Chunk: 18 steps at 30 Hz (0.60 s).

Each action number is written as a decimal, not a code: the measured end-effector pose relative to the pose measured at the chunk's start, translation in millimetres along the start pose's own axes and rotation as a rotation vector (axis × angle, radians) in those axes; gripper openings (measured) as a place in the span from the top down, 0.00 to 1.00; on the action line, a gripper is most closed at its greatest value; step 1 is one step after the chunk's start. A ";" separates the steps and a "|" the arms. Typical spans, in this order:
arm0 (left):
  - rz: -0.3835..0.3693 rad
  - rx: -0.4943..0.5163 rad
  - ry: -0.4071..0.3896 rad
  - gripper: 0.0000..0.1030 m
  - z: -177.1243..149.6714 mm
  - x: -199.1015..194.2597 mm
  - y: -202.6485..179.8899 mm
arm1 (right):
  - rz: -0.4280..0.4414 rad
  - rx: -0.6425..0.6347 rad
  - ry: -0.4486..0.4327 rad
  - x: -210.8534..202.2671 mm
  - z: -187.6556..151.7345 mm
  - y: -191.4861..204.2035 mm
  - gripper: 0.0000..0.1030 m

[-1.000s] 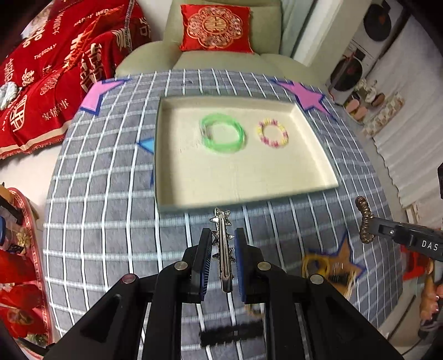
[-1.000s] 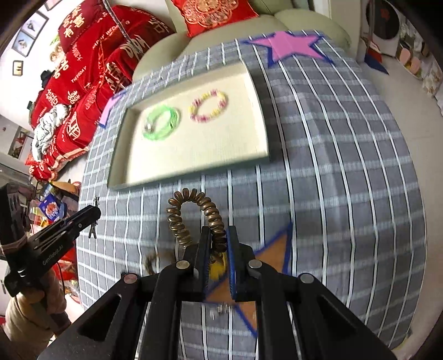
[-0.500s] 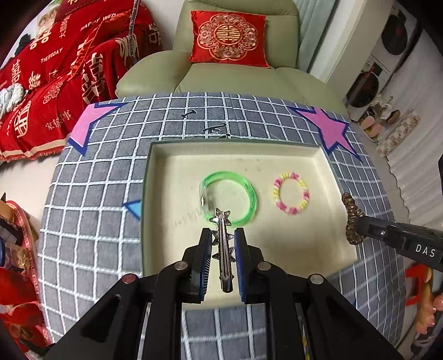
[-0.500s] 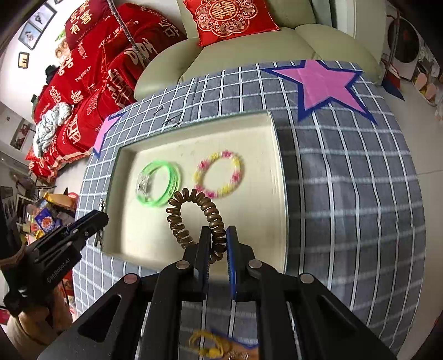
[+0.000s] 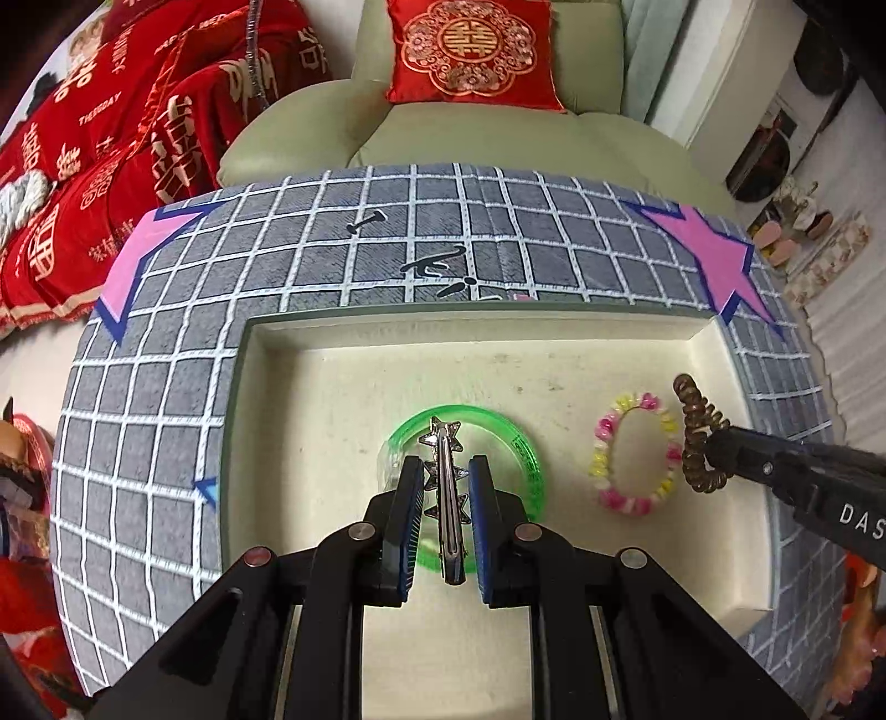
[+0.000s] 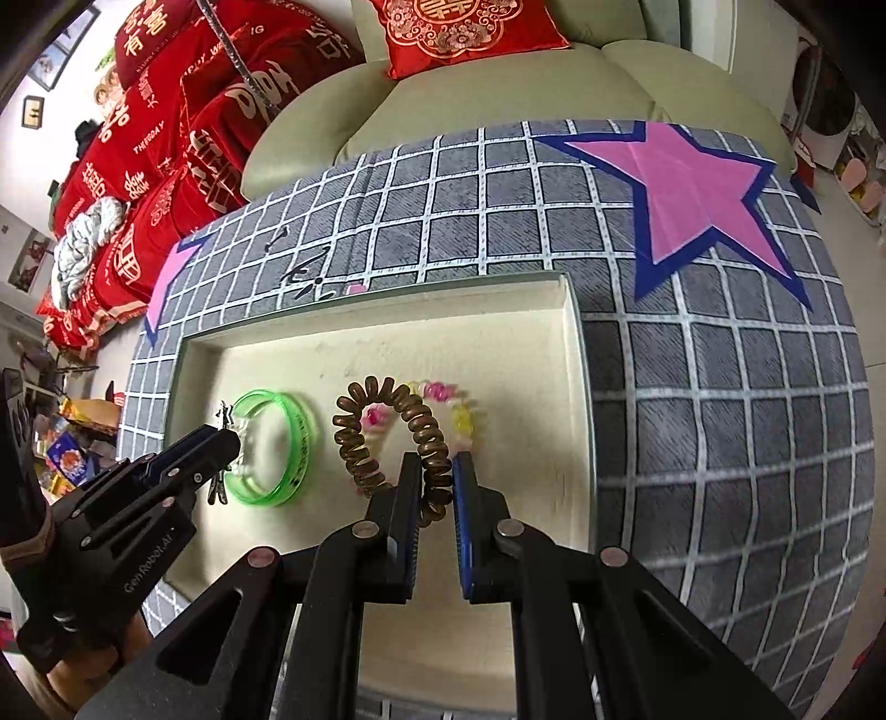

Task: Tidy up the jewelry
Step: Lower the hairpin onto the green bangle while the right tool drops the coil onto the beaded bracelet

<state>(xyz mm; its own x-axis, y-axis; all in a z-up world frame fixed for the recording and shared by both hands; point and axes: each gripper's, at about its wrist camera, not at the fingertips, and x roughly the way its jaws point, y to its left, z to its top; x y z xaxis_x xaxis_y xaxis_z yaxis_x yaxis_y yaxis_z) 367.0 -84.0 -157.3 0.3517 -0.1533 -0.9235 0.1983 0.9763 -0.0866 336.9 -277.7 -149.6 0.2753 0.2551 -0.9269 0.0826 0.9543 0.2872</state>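
Observation:
A cream tray (image 5: 310,399) (image 6: 573,365) lies on the grey checked cloth. In it are a green bangle (image 5: 529,448) (image 6: 293,437) and a pink-and-yellow bead bracelet (image 5: 603,443) (image 6: 462,421). My left gripper (image 5: 446,468) (image 6: 221,437) is shut on a silver star hair clip (image 5: 443,487) and holds it above the green bangle. My right gripper (image 6: 434,465) (image 5: 714,448) is shut on a brown spiral hair tie (image 6: 382,432) (image 5: 695,437) and holds it above the bead bracelet.
Pink stars (image 5: 714,260) (image 6: 686,188) mark the cloth's far corners. Black markings (image 5: 437,268) lie on the cloth behind the tray. A pale green armchair with a red cushion (image 5: 470,50) stands beyond the table, red blankets (image 5: 111,144) to the left.
Both grippers have moved forward from the cloth in front of the tray to over the tray, each still holding its item. The tray now fills the near view.

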 end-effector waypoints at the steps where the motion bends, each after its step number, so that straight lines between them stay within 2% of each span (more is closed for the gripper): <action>1: 0.008 0.011 0.003 0.76 0.4 3.7 -1.3 | -0.001 0.001 0.004 3.9 1.4 -0.8 0.88; 12: 0.056 0.055 0.031 0.76 -1.5 21.8 -7.7 | -0.014 -0.007 0.030 28.7 3.5 -7.7 0.87; 16: 0.091 0.072 0.034 0.76 -0.2 22.1 -11.3 | -0.012 -0.001 0.043 33.8 4.8 -6.6 0.70; 17: 0.095 0.074 0.034 0.76 0.1 21.8 -11.2 | -0.006 -0.002 0.042 33.8 5.3 -6.5 0.61; 18: 0.097 0.073 0.034 0.76 0.1 21.2 -11.0 | -0.006 -0.004 0.042 33.7 5.7 -5.7 0.56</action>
<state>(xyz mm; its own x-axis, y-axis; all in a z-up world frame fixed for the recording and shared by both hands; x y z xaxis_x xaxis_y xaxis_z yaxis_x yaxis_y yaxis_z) 372.3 -98.1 -175.9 0.3412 -0.0520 -0.9386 0.2314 0.9724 0.0303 351.2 -275.4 -181.1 0.2345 0.2553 -0.9380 0.0800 0.9566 0.2803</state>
